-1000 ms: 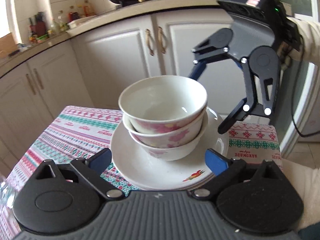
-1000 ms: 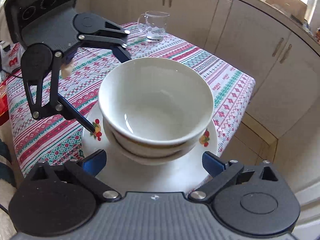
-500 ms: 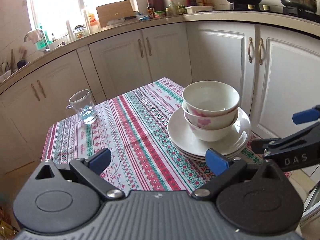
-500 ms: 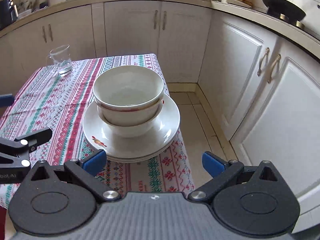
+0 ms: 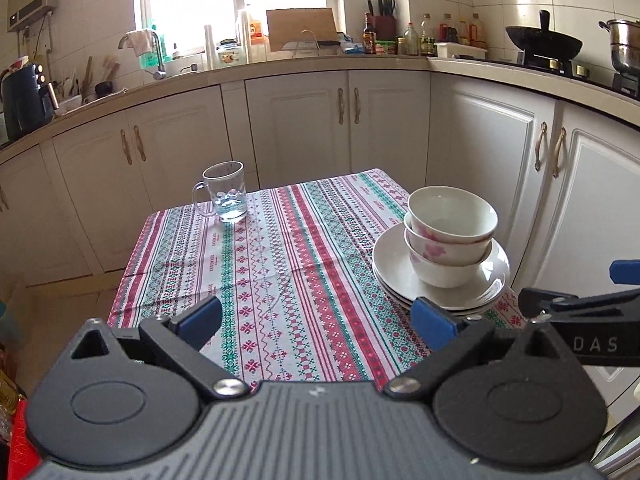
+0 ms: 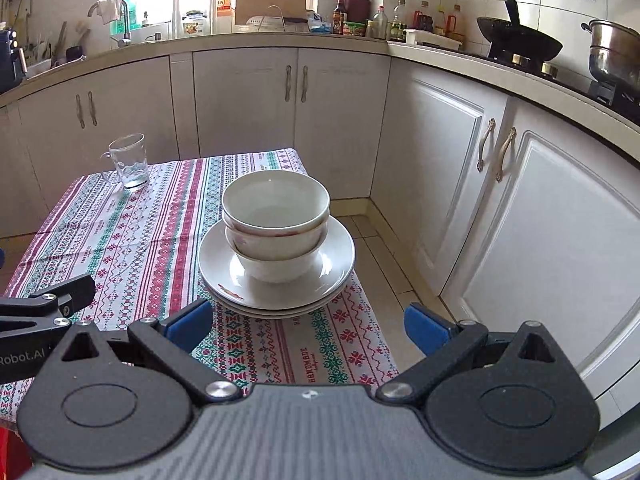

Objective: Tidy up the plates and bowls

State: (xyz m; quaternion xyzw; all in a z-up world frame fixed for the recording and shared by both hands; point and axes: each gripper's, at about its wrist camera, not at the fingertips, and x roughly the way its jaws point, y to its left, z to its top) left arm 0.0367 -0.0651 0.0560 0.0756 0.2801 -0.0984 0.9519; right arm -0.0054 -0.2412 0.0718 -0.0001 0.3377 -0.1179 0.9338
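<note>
Two white bowls [image 5: 450,236] [image 6: 276,220] with pink flowers sit nested on a stack of white plates [image 5: 492,284] [image 6: 336,268] at the right edge of the small table. My left gripper [image 5: 316,320] is open and empty, back from the table's near edge, left of the stack. My right gripper [image 6: 306,326] is open and empty too, hovering in front of the stack over the table's near right corner. Each gripper shows at the edge of the other's view.
A glass mug [image 5: 224,192] [image 6: 128,162] stands at the far left of the striped tablecloth [image 5: 280,264]. White cabinets [image 6: 500,200] run close behind and to the right. A wok [image 6: 520,46] and pot [image 6: 612,58] sit on the stove.
Both grippers have pulled back and away from the bowl and plate stack, which stays on the table. The stack now looks smaller and farther off in both views.
</note>
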